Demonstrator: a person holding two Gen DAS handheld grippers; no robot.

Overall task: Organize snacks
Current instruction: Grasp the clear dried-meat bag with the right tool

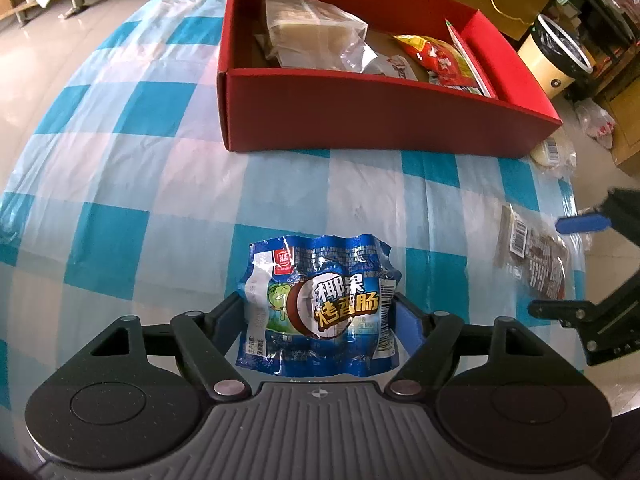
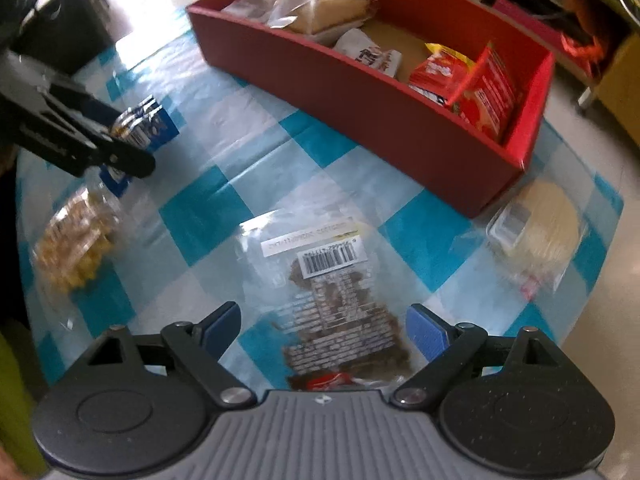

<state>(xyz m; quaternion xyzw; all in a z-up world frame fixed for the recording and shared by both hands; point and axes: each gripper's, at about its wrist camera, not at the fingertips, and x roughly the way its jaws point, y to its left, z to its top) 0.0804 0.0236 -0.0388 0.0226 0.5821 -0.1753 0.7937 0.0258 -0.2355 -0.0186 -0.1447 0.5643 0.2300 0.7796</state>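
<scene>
The left gripper [image 1: 318, 312] is pointing steeply down at the blue sausage packet [image 1: 318, 304], its jaws partly spread and bracketing the packet's two sides. The blue pads appear to be meeting the wrapper's edges, though I cannot tell for certain whether they are pressing on it or only standing beside it. The packet is lying on the blue-and-white checked tablecloth [image 1: 132, 184], with the red box [image 1: 380, 120] toward twelve o'clock from it, well apart.

The right gripper [image 2: 322, 330] is hanging over the clear packet of dark snack [image 2: 340, 312], label and barcode facing up. Its jaws are standing wide, one pad at nine o'clock and one at three o'clock of the packet, with clear gaps on both sides, so it is holding nothing. In this view the red box is sitting toward one o'clock. A round pale packet [image 2: 540, 228] is lying at three o'clock near the box's corner, and a bag of yellow snack [image 2: 76, 240] at nine o'clock.

The box is already holding several packets, so the sorting looks partly done, and both hands seem to be at the pick-up step. Next, I judge, each pair of jaws needs to close firmly on its slippery wrapper, then lift and carry it over the box's near wall.
</scene>
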